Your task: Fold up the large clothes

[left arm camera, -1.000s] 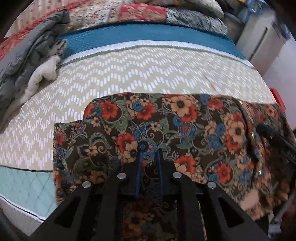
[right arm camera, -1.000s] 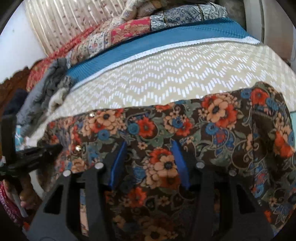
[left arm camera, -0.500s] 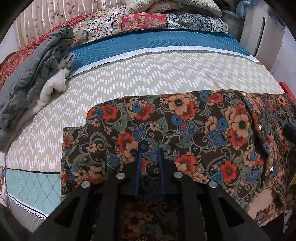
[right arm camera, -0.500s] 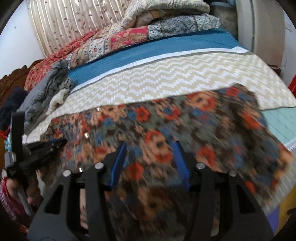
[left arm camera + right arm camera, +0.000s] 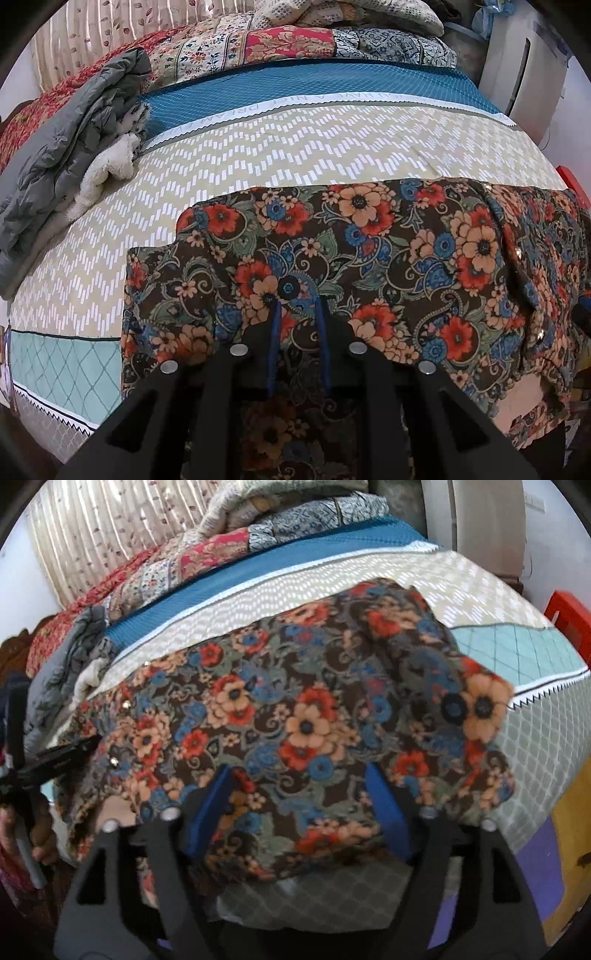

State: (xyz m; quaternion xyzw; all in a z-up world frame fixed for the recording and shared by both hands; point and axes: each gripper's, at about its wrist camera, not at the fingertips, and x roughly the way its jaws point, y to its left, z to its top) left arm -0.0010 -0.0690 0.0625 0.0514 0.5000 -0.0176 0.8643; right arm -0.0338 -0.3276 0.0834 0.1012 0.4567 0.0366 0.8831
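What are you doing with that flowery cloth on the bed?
A person is folding a big flowery garment on the bed. The left gripper is pinched shut on its near edge. The right gripper has wide-open fingers with cloth bunched between them. The garment lies partly on the bed, with its near edge hanging over the side.

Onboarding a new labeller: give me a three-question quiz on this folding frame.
1. True or false: the left gripper is shut on the floral garment.
2. The right gripper's jaws are: A) pressed flat together, B) spread with garment bunched between them, C) out of view.
3. Fill in: the grey jacket lies on the bed, to the garment's ____ in the left wrist view.

Key: 1 true; 2 B; 3 left.
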